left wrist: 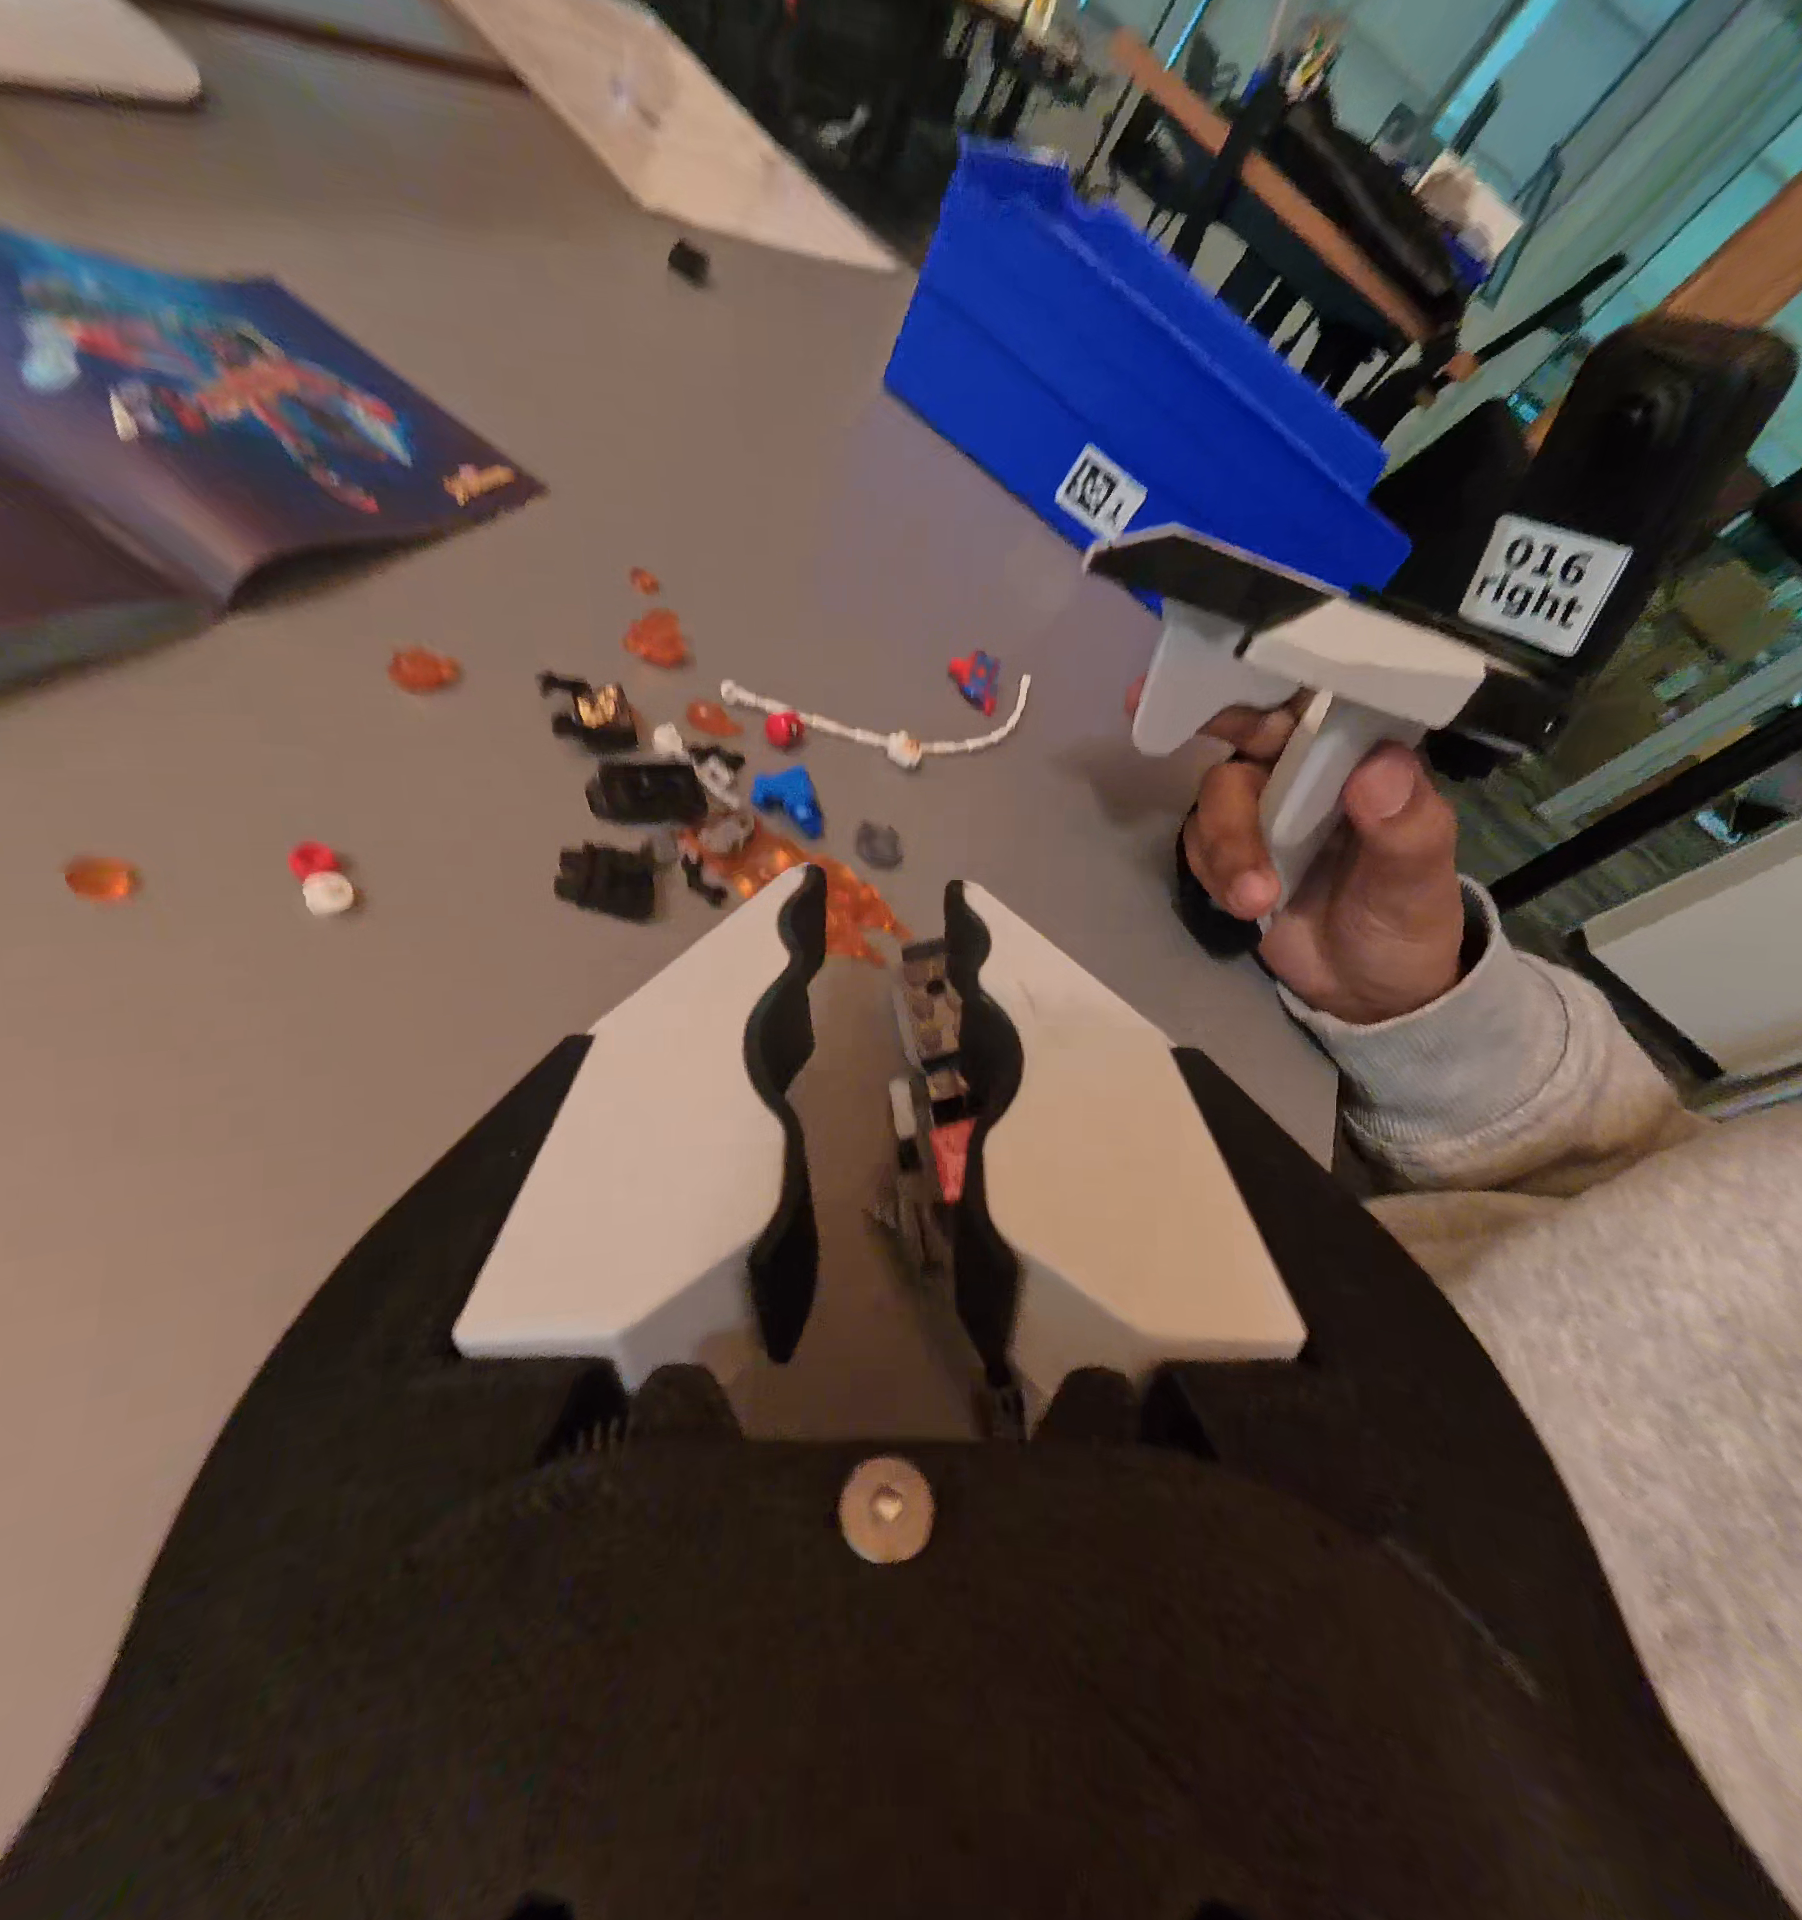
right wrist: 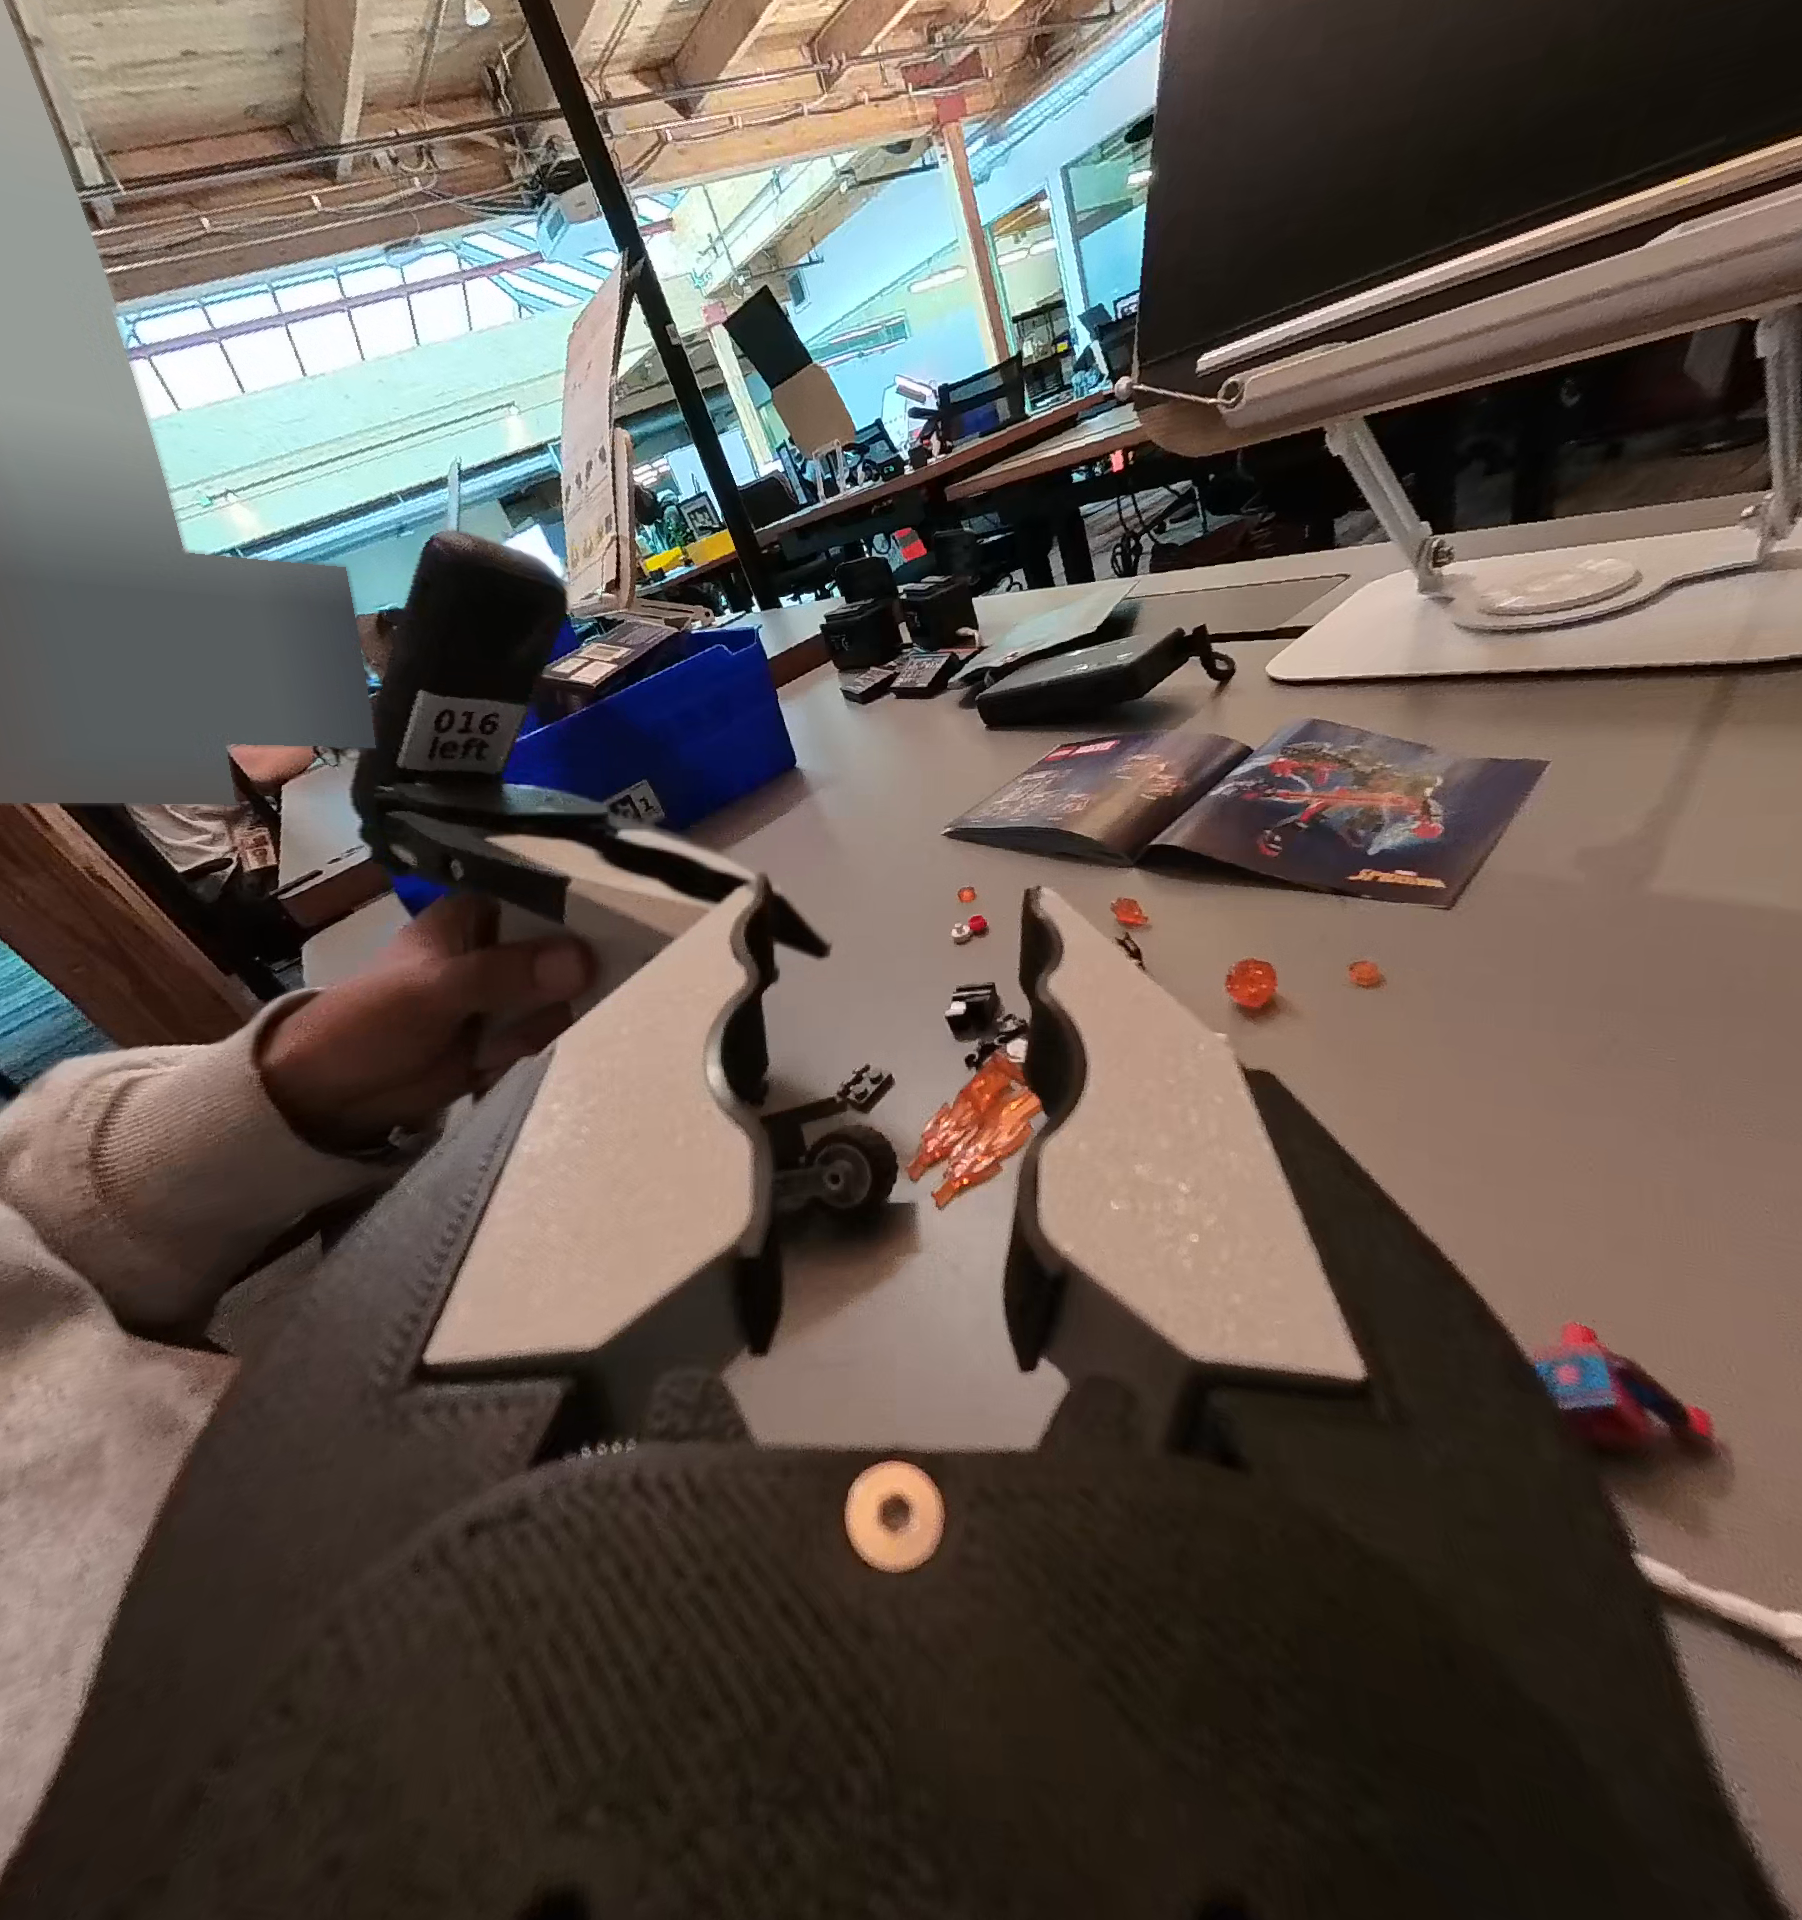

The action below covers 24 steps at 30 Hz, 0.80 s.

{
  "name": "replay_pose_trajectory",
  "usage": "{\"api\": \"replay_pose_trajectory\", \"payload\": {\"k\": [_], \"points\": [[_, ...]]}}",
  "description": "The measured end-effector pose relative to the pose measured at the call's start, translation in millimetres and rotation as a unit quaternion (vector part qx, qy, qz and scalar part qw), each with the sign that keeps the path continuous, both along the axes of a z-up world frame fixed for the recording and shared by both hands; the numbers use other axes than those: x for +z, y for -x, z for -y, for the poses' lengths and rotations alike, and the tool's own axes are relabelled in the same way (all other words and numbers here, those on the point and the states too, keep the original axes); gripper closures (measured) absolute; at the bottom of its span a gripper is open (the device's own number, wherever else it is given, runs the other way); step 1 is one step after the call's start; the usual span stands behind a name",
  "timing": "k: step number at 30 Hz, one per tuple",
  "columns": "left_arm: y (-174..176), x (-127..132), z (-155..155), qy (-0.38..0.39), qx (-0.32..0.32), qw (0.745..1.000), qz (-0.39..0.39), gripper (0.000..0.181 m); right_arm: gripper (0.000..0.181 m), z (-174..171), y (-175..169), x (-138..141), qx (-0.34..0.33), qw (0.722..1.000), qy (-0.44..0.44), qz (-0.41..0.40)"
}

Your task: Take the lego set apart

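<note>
Loose lego parts lie on the grey table [left wrist: 253, 1143]: black chunks [left wrist: 648, 790], orange flame pieces [left wrist: 855, 914], a blue piece [left wrist: 788, 800], a white chain [left wrist: 876, 732] and a red-blue figure torso [left wrist: 975, 675]. My left gripper [left wrist: 881, 883] is open. A grey, black and red bike part [left wrist: 928, 1049] shows in its gap against the right pad; I cannot tell if it touches. My right gripper [right wrist: 897, 894] is open and empty above a wheeled part [right wrist: 850, 1164] and the flames [right wrist: 980, 1127]. Each gripper shows in the other's view, the right one [left wrist: 1136, 644] and the left one [right wrist: 772, 925].
An open instruction booklet [right wrist: 1250, 810] lies past the parts. A blue bin [left wrist: 1115, 374] stands at the table's far edge. A monitor on a stand [right wrist: 1551, 603] and black devices [right wrist: 1073, 675] sit behind. The figure torso [right wrist: 1614, 1392] lies to the right of my right gripper. The tips of one gripper are about 9 cm away from the tips of the other. My left gripper's tips are some 9 cm from the blue piece [left wrist: 788, 800].
</note>
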<state>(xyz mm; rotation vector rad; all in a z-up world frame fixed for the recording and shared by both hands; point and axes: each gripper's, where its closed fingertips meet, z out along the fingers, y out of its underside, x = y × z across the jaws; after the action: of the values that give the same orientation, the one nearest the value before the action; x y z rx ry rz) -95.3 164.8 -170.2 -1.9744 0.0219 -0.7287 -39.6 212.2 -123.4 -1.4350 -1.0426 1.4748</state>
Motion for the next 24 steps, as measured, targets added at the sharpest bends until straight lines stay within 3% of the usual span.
{"api": "replay_pose_trajectory", "payload": {"k": [3,15,20,24], "points": [[-5.6,-6.9,16.9,0.031,-0.007,0.999,-0.010,0.160,0.135,0.3,-1.0,1.0,0.000,1.000,0.001,-0.004],[-26.4,-21.8,66.9,0.039,-0.013,0.999,-0.026,0.151,0.136,9.4,0.1,2.0,0.014,1.000,-0.015,-0.003],[-30.1,-28.5,64.0,0.043,-0.011,0.994,-0.097,0.147,0.145,35.7,0.0,3.5,0.038,0.996,-0.086,0.000],[-33.5,-35.9,63.4,0.059,-0.017,0.990,-0.130,0.145,0.153,68.3,-1.2,-15.6,0.064,0.982,-0.168,0.062]]}}
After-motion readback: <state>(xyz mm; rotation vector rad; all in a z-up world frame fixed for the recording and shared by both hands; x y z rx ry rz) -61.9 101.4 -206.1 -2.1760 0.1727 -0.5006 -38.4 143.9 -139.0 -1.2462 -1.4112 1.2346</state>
